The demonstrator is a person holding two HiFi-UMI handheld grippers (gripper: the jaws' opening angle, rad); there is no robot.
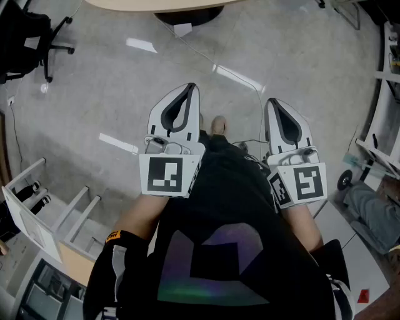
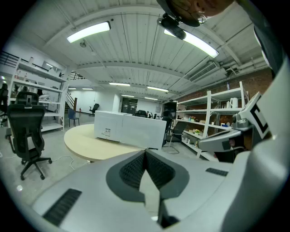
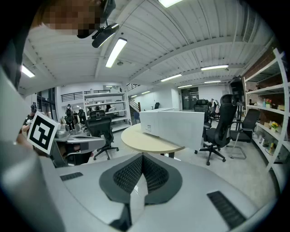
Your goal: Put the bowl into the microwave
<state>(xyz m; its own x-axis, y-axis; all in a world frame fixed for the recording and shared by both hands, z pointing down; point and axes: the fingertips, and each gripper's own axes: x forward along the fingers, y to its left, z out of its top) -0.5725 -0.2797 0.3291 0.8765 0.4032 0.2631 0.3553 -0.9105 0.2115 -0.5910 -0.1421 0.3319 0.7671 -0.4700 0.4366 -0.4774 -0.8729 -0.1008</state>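
The top edge of the head view cuts off the round counter (image 1: 156,5) and its left edge the office chair (image 1: 22,34). The person's hands are hidden behind the marker cubes (image 1: 165,175) of the left hand-held gripper (image 1: 189,87) and right hand-held gripper (image 1: 274,102). In the left gripper view, the goods (image 2: 233,103) on the shelves (image 2: 209,113) and the label (image 2: 108,132) on the white box (image 2: 136,129) are too small to tell.
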